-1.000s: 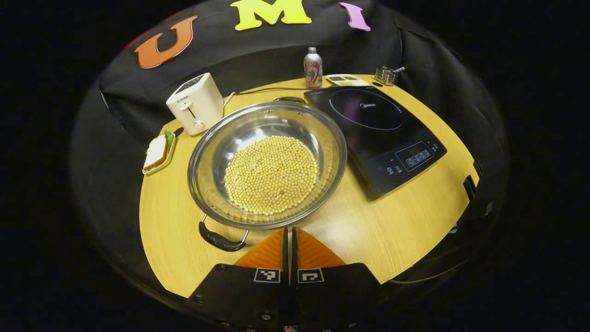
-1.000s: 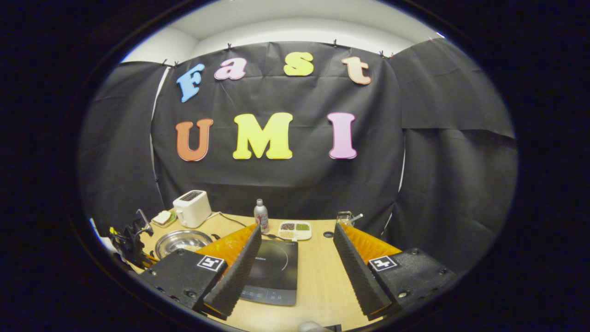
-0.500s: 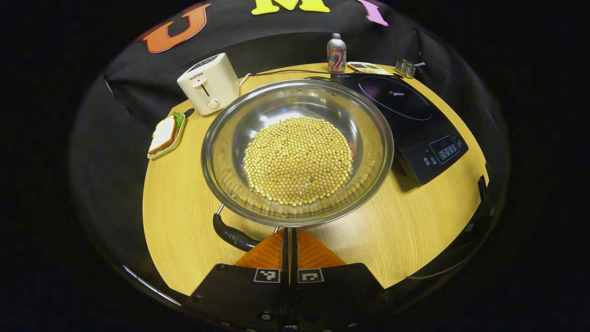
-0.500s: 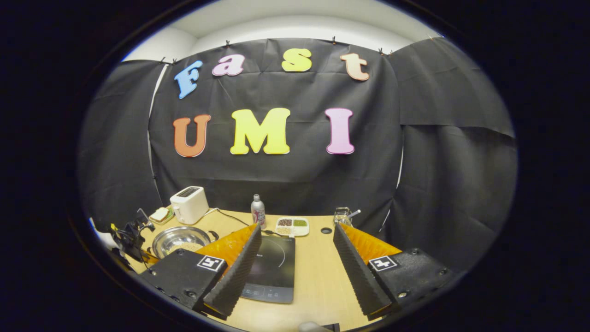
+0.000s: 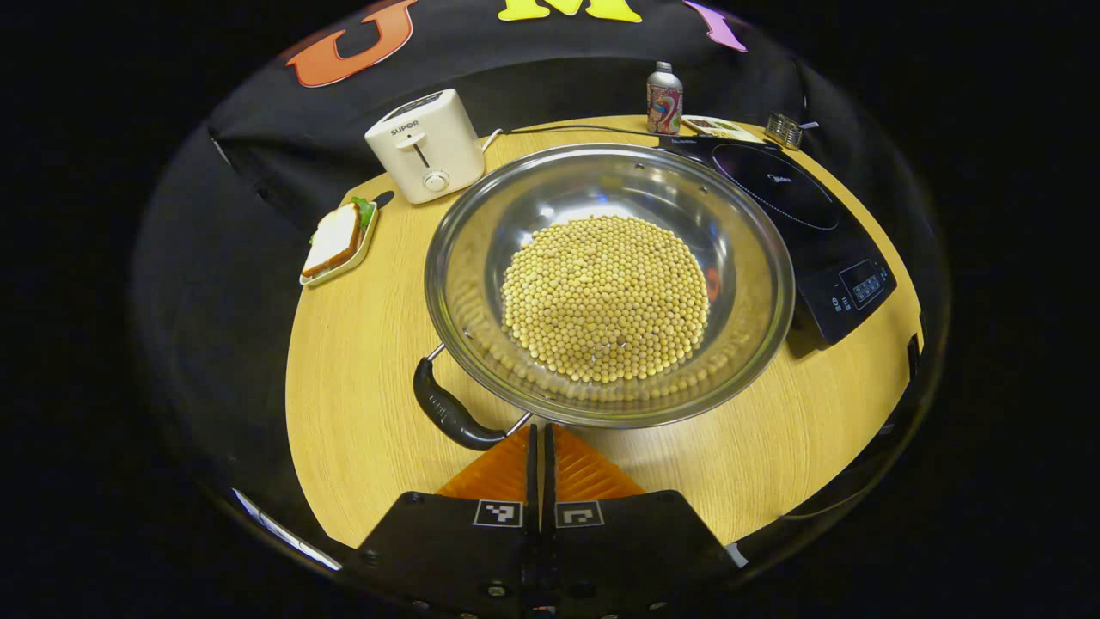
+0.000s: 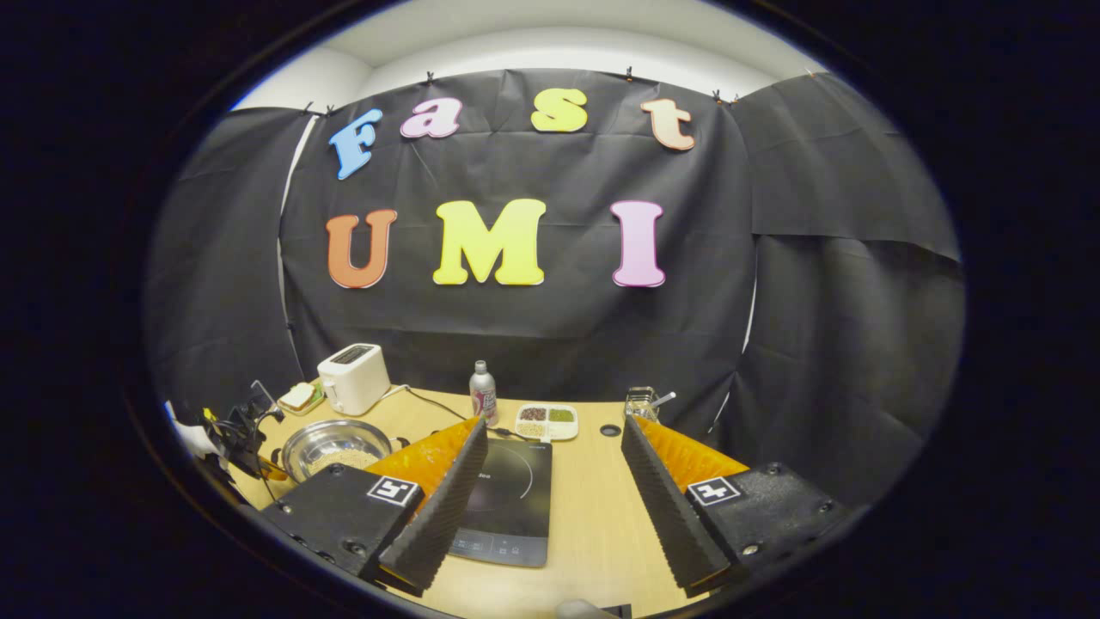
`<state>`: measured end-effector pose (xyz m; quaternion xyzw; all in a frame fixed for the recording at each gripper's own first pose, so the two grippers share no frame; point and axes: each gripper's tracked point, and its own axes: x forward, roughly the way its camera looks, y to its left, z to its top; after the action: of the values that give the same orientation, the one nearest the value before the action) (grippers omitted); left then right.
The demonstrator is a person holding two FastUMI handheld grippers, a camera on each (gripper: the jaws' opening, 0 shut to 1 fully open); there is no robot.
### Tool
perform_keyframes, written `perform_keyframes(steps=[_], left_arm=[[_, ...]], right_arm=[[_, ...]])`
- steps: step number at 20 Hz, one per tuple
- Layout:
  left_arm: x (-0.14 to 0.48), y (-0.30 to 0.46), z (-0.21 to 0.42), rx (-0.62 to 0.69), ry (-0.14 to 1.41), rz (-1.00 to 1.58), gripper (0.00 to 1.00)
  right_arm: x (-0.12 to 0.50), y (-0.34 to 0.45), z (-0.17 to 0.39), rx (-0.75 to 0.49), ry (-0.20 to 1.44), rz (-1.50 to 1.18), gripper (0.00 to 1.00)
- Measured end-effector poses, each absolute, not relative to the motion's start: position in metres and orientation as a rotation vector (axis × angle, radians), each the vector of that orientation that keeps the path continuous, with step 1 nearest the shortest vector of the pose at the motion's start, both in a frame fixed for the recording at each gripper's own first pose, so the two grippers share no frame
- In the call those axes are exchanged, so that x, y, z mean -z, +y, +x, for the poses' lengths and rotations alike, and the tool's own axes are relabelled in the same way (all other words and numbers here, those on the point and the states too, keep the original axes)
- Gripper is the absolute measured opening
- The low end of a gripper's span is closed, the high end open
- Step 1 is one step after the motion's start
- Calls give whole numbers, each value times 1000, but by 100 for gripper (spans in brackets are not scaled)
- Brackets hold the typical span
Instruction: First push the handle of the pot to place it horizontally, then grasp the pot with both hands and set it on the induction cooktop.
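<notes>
A wide steel pot (image 5: 739, 223) holding yellow beans (image 5: 606, 297) sits mid-table, left of the black induction cooktop (image 5: 808, 215). Its near black handle (image 5: 447, 411) points toward the lower left. My left gripper (image 5: 541, 430) is shut with nothing between its fingers, its tips right at the handle's inner end under the pot's rim. In the right gripper view the pot (image 6: 335, 440) appears small at the left, with the left gripper (image 6: 236, 430) beside it. My right gripper (image 6: 554, 430) hangs open over the cooktop (image 6: 509, 503), holding nothing.
A white toaster (image 5: 425, 146) and a sandwich plate (image 5: 337, 243) stand at the back left. A bottle (image 5: 663, 86), a snack tray (image 5: 718, 127) and a small metal holder (image 5: 785, 131) line the far edge behind the cooktop. A cable (image 5: 567, 131) runs along there.
The left gripper has closed in on the pot and swung to its left side, so the pot looms larger and the handle lies closer to the tips. The right gripper barely moved.
</notes>
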<state>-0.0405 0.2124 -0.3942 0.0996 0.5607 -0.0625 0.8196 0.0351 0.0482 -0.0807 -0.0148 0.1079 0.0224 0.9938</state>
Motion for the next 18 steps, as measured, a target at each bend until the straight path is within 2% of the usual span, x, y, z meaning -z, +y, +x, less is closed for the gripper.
perform_keyframes(steps=[2,3,4,5,6,7,8,9,10,11,13,14,15,16,18], left_arm=[[395,220,-36,119,1193,211,10],[396,223,-33,113,1192,207,0],[397,226,-31,107,1190,203,0],[398,228,-29,102,1193,201,10],[398,231,-26,98,1190,198,0],[398,233,-24,94,1192,197,10],[398,235,-22,90,1189,196,0],[398,237,-20,87,1189,195,0],[398,240,-19,84,1191,195,10],[397,242,-17,83,1187,196,0],[400,249,-13,75,1188,193,0],[401,254,-10,65,1189,195,10],[402,258,-7,60,1187,192,10],[402,260,-5,58,1186,186,0],[403,266,2,53,1181,176,0]], right_arm=[[81,49,35,-46,217,-37,97],[82,48,35,-45,218,-42,97],[80,47,35,-43,216,-45,97],[80,46,35,-41,217,-46,97],[80,46,35,-39,216,-45,97],[80,46,36,-37,218,-46,96],[81,46,35,-36,221,-48,97],[82,46,35,-36,223,-50,97],[82,45,35,-33,224,-52,97],[82,46,34,-33,225,-54,97],[82,47,34,-29,225,-56,97],[81,48,33,-28,226,-57,97],[81,48,32,-27,227,-58,97],[80,49,31,-25,227,-59,97],[79,49,30,-21,226,-66,97]])
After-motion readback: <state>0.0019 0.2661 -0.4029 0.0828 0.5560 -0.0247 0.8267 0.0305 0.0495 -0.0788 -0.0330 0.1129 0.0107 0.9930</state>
